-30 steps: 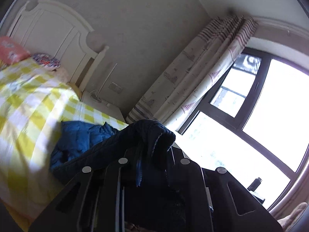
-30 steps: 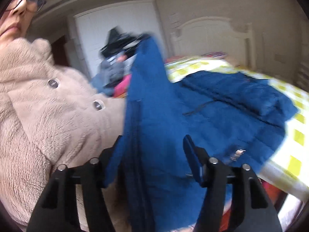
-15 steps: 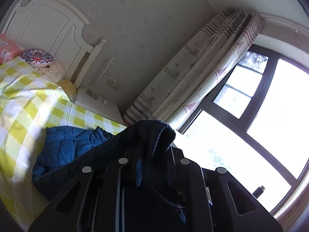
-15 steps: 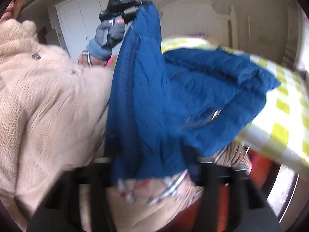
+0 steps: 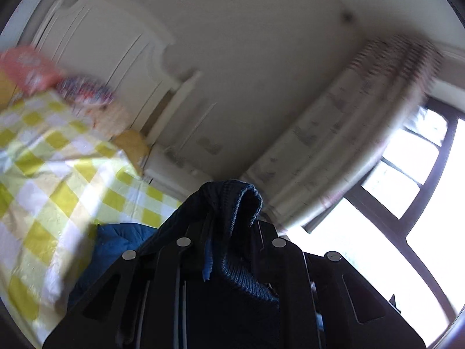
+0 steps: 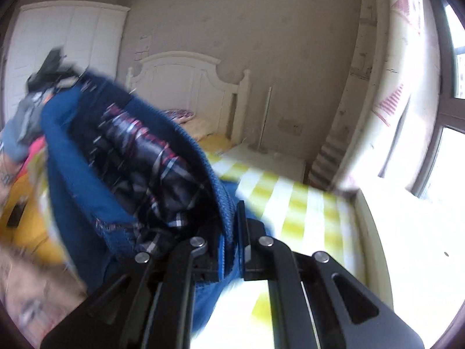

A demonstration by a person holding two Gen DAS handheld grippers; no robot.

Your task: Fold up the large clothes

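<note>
A blue quilted jacket with a ribbed knit hem and dark plaid lining is held up over the bed. In the left wrist view my left gripper [image 5: 229,232] is shut on its dark ribbed edge [image 5: 241,203]; more blue quilted cloth [image 5: 116,244] hangs low at the left. In the right wrist view my right gripper [image 6: 229,241] is shut on the jacket's ribbed edge [image 6: 223,203]. The jacket [image 6: 87,180] spreads up and left, showing the plaid lining [image 6: 151,160]. That view is blurred.
The bed has a yellow and white checked sheet [image 5: 43,174] [image 6: 305,203], a white headboard [image 6: 186,81] and pillows [image 5: 29,69]. A white nightstand [image 6: 261,157] stands beside it. A striped curtain [image 5: 348,131] and bright window [image 5: 421,203] lie to the right. A white wardrobe [image 6: 64,40] stands at the left.
Both grippers have swung with the jacket. The right wrist view has turned from the person toward the headboard and window, and the jacket's plaid lining now shows. The left view has tilted upward.
</note>
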